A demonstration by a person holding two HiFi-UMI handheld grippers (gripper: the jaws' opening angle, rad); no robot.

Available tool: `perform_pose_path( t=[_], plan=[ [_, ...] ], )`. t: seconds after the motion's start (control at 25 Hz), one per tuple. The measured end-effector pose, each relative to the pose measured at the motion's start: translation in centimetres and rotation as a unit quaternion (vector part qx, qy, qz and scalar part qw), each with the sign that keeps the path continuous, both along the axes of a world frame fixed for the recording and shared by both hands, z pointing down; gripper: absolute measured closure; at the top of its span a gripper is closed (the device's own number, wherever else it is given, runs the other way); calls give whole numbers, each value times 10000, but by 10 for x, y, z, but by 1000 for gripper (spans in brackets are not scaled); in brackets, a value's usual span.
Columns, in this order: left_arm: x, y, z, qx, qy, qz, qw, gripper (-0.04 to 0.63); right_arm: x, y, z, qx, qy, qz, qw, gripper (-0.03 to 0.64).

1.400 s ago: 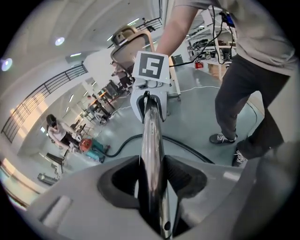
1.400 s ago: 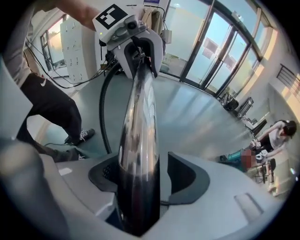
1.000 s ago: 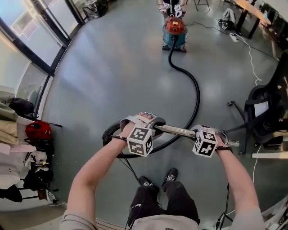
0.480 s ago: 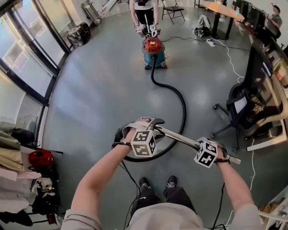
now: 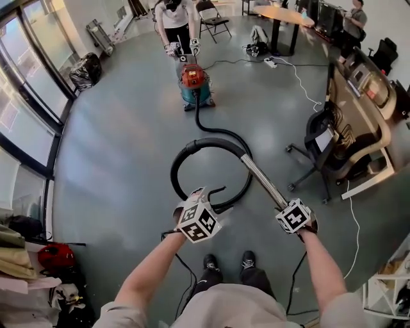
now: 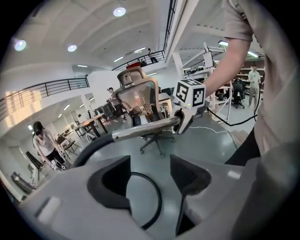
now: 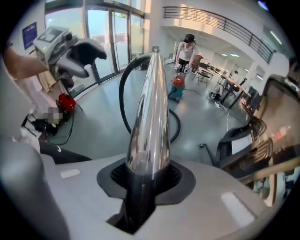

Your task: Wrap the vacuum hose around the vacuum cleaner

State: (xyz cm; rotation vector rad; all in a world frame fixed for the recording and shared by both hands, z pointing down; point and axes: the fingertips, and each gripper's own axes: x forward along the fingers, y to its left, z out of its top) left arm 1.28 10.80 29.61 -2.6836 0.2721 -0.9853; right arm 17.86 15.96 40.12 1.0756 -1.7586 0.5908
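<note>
One loop of hose [image 5: 205, 142] curls ahead; right tool [image 7: 145, 177] clamps the wand [image 7: 151, 108], left tool [image 6: 150, 180] jaws stand apart, empty.

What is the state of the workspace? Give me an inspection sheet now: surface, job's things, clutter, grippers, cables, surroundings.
Surface: grey floor, smooth and glossy.
Job's things: vacuum cleaner upright, far ahead; black hose runs from it and forms one loop in front of the person, not wrapped round the cleaner; metal wand at the hose's end.
Clutter: black bag by the windows; red item among bags at lower left.
Grippers: right gripper shut on the metal wand; left gripper open, nothing between its jaws.
Cables: white cable across the floor at right; black cable by the feet.
Surroundings: office chair, table, a person behind the vacuum cleaner.
</note>
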Motion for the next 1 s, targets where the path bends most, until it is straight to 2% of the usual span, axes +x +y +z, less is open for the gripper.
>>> perform_pose_path(
  t=[0.2,0.44,0.6,0.84,1.0],
  plan=[
    [-6,42,25,-712,158,34,9973,347,-18,4,-2,3,-567,862,9947,491],
    [19,79,39,-1398,443,131,9891,347,-36,-11,-4,188,-1192,1509,9812,491],
    [23,88,45,-1761,636,-12,9823,347,-54,-22,-3,297,-1606,1847,9691,491],
    [4,75,56,-2071,770,-443,9743,347,-80,-41,-6,560,-2234,2395,9432,491],
    [-5,76,68,-2446,767,-685,9641,347,-90,-63,-8,738,-2773,2801,9161,491]
  ],
)
